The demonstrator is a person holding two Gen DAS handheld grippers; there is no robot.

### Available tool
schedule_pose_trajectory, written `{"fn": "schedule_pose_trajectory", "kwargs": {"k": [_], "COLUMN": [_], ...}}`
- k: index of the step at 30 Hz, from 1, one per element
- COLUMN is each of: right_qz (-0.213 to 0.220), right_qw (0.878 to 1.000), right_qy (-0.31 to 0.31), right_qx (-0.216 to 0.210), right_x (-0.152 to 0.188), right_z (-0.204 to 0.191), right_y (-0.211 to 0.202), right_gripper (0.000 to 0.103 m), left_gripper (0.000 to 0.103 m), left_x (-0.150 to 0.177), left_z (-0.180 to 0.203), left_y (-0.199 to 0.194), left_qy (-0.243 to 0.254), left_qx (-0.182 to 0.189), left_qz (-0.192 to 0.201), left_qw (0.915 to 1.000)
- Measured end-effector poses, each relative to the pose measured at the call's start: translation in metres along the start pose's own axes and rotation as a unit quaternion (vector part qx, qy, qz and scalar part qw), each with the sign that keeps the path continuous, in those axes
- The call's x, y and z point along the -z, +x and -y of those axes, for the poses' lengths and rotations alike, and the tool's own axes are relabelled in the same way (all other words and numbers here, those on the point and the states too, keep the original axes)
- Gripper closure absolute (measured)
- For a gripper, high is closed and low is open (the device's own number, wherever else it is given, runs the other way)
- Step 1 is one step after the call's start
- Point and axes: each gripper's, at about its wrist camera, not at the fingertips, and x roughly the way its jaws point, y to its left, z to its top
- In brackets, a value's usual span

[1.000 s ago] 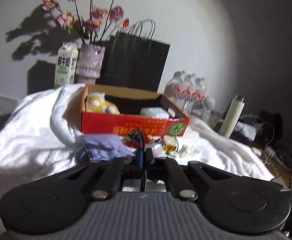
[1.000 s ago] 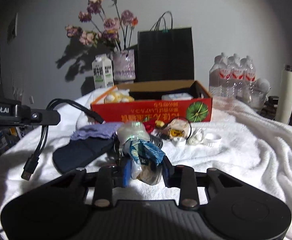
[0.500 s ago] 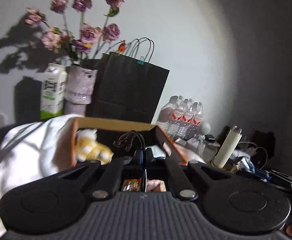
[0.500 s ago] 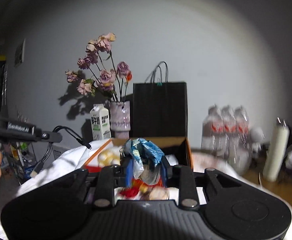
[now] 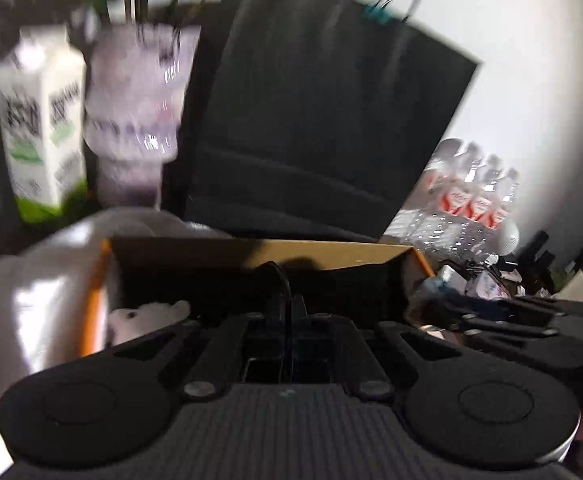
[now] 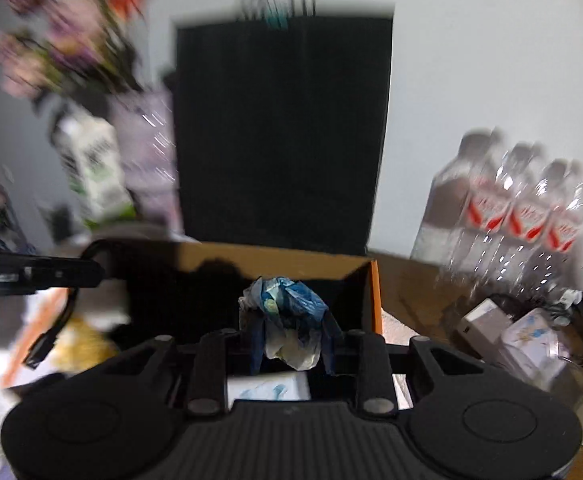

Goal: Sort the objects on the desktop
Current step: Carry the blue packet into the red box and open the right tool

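My left gripper [image 5: 290, 312] is shut on a thin black cable [image 5: 276, 280] and hangs over the open orange cardboard box [image 5: 331, 254]. The cable's plug end dangles in the right wrist view [image 6: 41, 350]. My right gripper [image 6: 289, 340] is shut on a crumpled blue and white wrapper [image 6: 287, 320] above the same box [image 6: 374, 300]. A pale yellow plush toy [image 5: 143, 314] lies in the box at the left. A white packet [image 6: 269, 387] lies in the box under my right gripper.
A black paper bag [image 6: 283, 128] stands right behind the box. A milk carton [image 5: 39, 136] and a vase of flowers [image 5: 135, 120] stand at the back left. Water bottles [image 6: 507, 208] stand at the back right. White cloth [image 5: 23, 300] covers the table.
Both grippers have moved forward and down from above the table to over the open box, each keeping hold of its load. The views are now motion-blurred.
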Motion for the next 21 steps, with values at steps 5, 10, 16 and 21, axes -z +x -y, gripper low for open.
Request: {"fn": "schedule_pose_trajectory", "kwargs": {"k": [5, 10, 16, 21], "right_qz": [-0.040, -0.028, -0.025, -0.026], "right_qw": [0.997, 0.997, 0.998, 0.999], "right_qy": [-0.028, -0.021, -0.015, -0.005], "right_qx": [0.058, 0.062, 0.048, 0.031], "right_x": [-0.007, -0.015, -0.019, -0.016], "right_z": [-0.008, -0.008, -0.011, -0.011], "right_y": [0.062, 0.063, 0.029, -0.007], "right_gripper": [0.044, 0.026, 0.019, 0.018], "left_gripper": [0.086, 0.044, 0.038, 0.038], "left_x": [-0.013, -0.022, -0.024, -0.014], "left_z": [-0.016, -0.017, -0.013, -0.003], "left_y": [0.039, 0.027, -0.004, -0.031], "left_qy": [0.028, 0.069, 0.060, 0.062], "left_qx": [-0.046, -0.085, -0.125, -0.162], "left_qz": [-0.016, 0.016, 0.010, -0.010], "left_qw": [0.9984, 0.9939, 0.9903, 0.9848]}}
